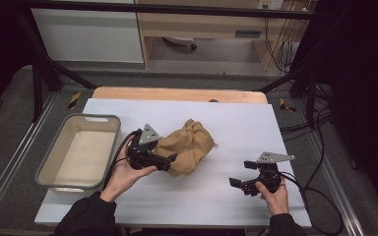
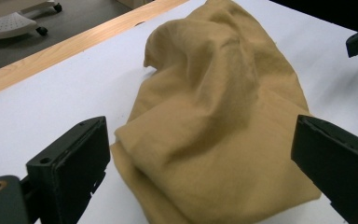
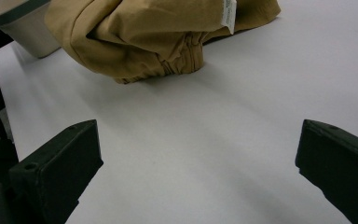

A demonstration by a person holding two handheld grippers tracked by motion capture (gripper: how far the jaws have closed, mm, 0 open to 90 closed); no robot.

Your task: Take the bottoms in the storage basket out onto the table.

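A crumpled tan cloth [image 1: 189,145] lies in a heap near the middle of the white table top [image 1: 246,123]. My left gripper [image 1: 171,161] is at the cloth's left edge, jaws open. In the left gripper view the cloth [image 2: 214,116] lies between and beyond the two spread jaws of that gripper [image 2: 200,135], and neither pad presses on it. My right gripper [image 1: 240,173] stands open over bare table to the right of the cloth, nothing between its jaws [image 3: 198,135]. From there the cloth [image 3: 158,32] shows an elastic hem and a white label [image 3: 228,14].
A grey plastic bin [image 1: 47,162] with nothing in it stands at the table's left side, just left of my left hand. A wooden strip [image 1: 177,93] runs along the far edge. Cables trail off the right side past the metal frame.
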